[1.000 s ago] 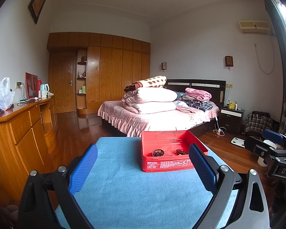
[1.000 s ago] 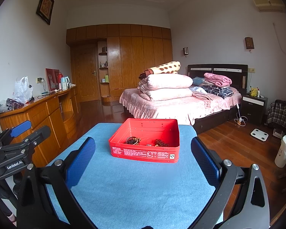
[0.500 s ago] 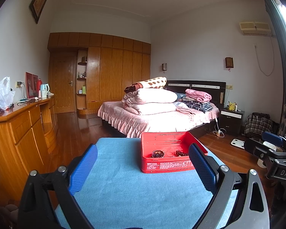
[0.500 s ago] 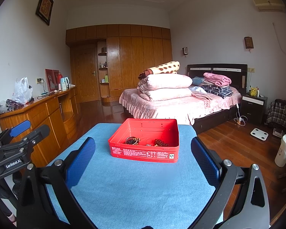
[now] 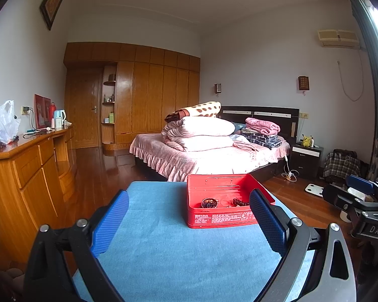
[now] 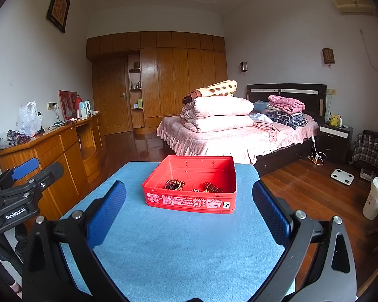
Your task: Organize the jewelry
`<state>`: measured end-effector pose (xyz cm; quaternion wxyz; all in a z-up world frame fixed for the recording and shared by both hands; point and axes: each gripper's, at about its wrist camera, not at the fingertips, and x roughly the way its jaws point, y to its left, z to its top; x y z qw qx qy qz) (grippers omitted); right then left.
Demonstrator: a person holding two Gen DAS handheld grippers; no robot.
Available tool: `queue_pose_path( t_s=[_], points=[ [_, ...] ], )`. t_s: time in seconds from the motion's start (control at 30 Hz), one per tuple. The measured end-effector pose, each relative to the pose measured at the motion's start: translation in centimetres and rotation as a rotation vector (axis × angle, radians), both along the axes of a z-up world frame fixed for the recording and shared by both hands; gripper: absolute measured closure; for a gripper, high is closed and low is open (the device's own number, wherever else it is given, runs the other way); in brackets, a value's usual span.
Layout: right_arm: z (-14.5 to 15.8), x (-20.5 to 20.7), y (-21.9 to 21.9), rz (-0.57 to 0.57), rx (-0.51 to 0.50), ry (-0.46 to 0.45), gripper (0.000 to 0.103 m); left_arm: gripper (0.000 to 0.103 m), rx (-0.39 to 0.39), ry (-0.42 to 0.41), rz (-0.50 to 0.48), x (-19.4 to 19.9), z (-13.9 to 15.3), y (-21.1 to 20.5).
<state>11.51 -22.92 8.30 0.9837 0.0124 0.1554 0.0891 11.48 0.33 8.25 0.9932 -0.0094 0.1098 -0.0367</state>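
Note:
A red open tin box stands on the blue cloth-covered table, toward its far edge; it also shows in the left wrist view. Inside lie dark beaded bracelets and another bead string, also visible in the left wrist view. My left gripper is open and empty, held back from the box, which sits ahead and to its right. My right gripper is open and empty, with the box straight ahead between its blue pads.
The other gripper shows at each view's edge: the right one, the left one. A wooden sideboard stands left of the table, a bed with stacked quilts behind it, wooden floor to the right.
Both cameras have tipped slightly, so the box sits a little lower and nearer in the views. Both grippers stay open and empty.

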Motion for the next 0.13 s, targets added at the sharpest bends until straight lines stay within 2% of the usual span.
queue_pose_path(
  t_s=[0.13],
  points=[
    [-0.01,0.12,-0.23,-0.003,0.005,0.000,0.006,0.009,0.000,0.001,-0.001,-0.02,-0.03,0.00]
  ],
)
